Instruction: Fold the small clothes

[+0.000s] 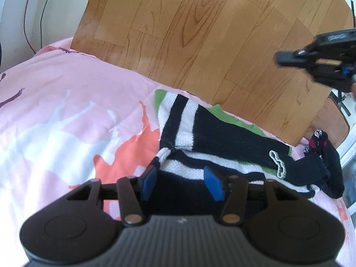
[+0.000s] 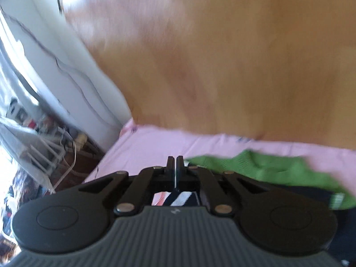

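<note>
A small knitted garment (image 1: 213, 133), navy with white stripes and green edges, lies folded near the far edge of a pink printed bed sheet (image 1: 66, 111). My left gripper (image 1: 181, 182) hovers over its near end, open, with its blue pads (image 1: 148, 182) apart and dark knit showing between them. My right gripper (image 1: 287, 57) is in the air at the upper right over the wooden floor, blurred. In the right wrist view the right gripper (image 2: 175, 162) is shut with nothing seen between its fingers. Below it lie the garment's green part (image 2: 267, 169) and the sheet (image 2: 144, 146).
A dark garment with red and white print (image 1: 318, 142) lies at the sheet's right edge. Wooden floor (image 1: 200, 33) runs beyond the bed. Cables (image 1: 33, 22) hang on the white wall at left. A wire rack with clutter (image 2: 44, 151) stands beside the bed.
</note>
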Demonstrator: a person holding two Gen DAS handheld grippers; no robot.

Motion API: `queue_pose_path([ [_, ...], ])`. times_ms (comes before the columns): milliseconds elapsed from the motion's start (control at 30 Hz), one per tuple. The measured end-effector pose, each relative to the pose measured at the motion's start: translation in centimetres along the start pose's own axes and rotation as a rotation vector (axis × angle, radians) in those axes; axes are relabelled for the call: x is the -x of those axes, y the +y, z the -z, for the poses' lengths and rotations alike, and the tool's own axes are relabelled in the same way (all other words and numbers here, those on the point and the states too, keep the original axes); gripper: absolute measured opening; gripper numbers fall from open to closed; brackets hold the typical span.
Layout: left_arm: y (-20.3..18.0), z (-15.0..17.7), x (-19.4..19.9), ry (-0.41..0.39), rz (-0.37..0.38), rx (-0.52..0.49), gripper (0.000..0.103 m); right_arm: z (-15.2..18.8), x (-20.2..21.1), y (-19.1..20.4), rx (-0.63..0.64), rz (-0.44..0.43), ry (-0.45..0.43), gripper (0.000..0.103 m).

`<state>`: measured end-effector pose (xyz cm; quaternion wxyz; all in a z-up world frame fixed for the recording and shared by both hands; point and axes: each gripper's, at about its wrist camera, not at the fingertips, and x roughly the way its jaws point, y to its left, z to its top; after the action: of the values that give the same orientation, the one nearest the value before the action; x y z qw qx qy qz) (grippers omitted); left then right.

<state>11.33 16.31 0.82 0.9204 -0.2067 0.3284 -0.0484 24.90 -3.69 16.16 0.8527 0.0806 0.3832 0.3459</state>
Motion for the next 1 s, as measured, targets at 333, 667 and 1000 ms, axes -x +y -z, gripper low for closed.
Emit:
queue_pose_path([
  [333, -0.7, 0.3, -0.2, 0.029, 0.052, 0.011, 0.051, 8.9, 2.3, -5.3, 0.307, 0.373, 0.113, 0.050],
  [667, -0.8, 0.5, -0.2, 0.037, 0.031, 0.000, 0.052, 9.6, 2.9, -9.1, 0.167, 0.401, 0.079, 0.013],
  [1000, -0.9, 0.5, 0.0, 0.037, 0.046, 0.000, 0.057, -1.9, 3.7, -2.3, 0.138, 0.214, -0.143, 0.013],
])
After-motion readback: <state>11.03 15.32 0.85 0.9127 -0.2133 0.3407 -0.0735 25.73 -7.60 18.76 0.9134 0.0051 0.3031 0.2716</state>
